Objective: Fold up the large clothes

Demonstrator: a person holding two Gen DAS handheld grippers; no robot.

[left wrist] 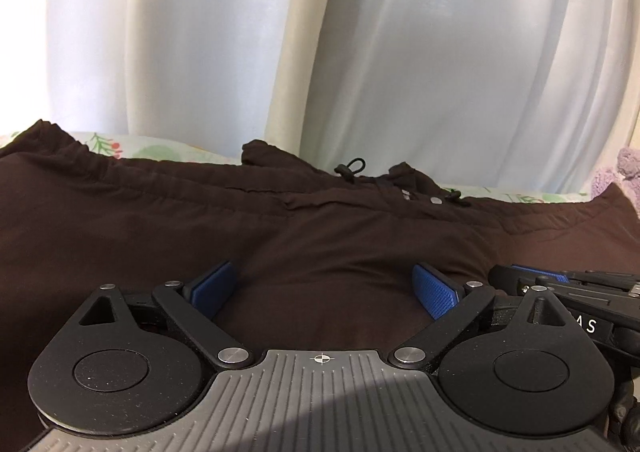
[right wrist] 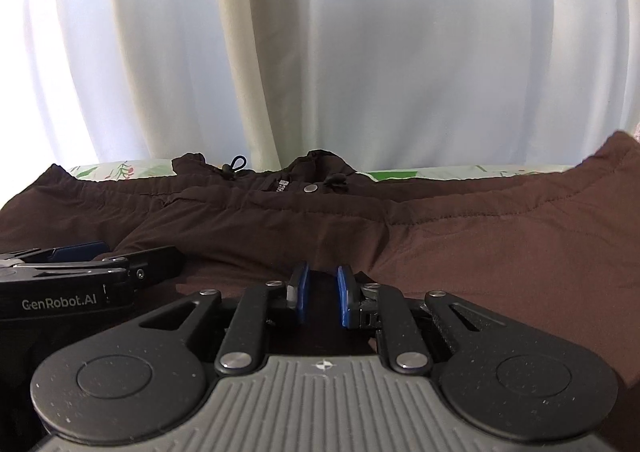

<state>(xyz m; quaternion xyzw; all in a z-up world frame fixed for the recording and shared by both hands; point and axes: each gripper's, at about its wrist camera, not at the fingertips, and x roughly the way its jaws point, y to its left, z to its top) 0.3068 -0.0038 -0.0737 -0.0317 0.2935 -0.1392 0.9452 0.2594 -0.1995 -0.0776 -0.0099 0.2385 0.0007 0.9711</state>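
A large dark brown garment [left wrist: 160, 220] [right wrist: 500, 252] lies spread over the bed, its drawstring waistband [left wrist: 352, 168] and a metal snap [right wrist: 309, 188] at the far edge. My left gripper [left wrist: 323, 268] hovers low over the fabric with its blue pads wide apart and nothing between them. It is open. Close on its right is my right gripper [right wrist: 322, 272], its pads drawn close with a strip of brown cloth filling the narrow gap. Each gripper shows at the edge of the other's view: the right gripper [left wrist: 540, 280] and the left gripper [right wrist: 80, 252].
A floral bedsheet [left wrist: 156, 150] [right wrist: 400, 174] shows beyond the garment's far edge. White curtains [left wrist: 360, 52] hang right behind the bed. A purple knitted thing [left wrist: 624, 168] sits at the far right.
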